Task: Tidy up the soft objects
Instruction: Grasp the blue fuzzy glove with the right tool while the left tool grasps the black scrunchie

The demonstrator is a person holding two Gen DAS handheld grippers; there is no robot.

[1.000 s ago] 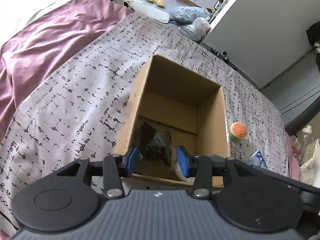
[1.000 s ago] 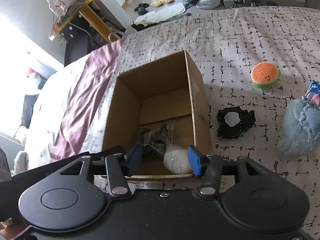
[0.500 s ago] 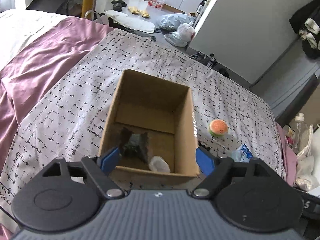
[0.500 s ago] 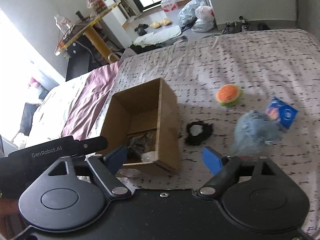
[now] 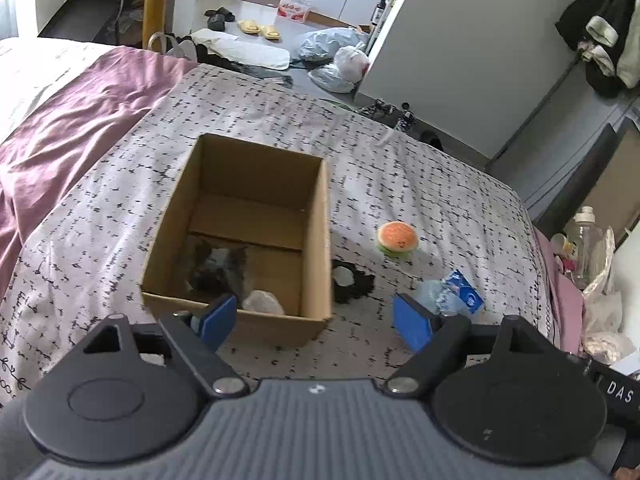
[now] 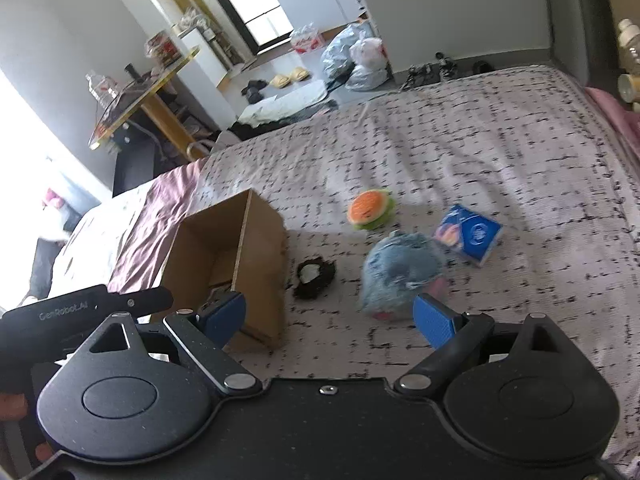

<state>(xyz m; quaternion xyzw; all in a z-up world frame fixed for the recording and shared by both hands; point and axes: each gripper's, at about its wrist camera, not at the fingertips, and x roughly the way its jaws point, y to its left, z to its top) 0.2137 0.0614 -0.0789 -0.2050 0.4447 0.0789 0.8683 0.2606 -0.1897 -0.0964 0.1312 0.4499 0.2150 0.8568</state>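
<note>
On the bed [image 5: 420, 184] stands an open cardboard box [image 5: 320, 240] holding a dark bundle [image 5: 216, 268]. A blue plush [image 6: 400, 268], burger toy [image 6: 370, 208] and black scrunchie [image 6: 316, 276] lie beside it. Left tool [image 5: 316, 320] and right tool [image 6: 330, 316] both gape, empty.

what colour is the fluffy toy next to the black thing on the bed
Light blue-grey, with a bit of pink at its base: the fluffy toy shows best in the right wrist view.

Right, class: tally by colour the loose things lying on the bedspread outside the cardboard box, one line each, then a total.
Orange and green, burger plush: 1
Black, frilly piece with a white centre: 1
Pale blue, fluffy plush: 1
Dark blue, packet: 1
Total: 4
</note>
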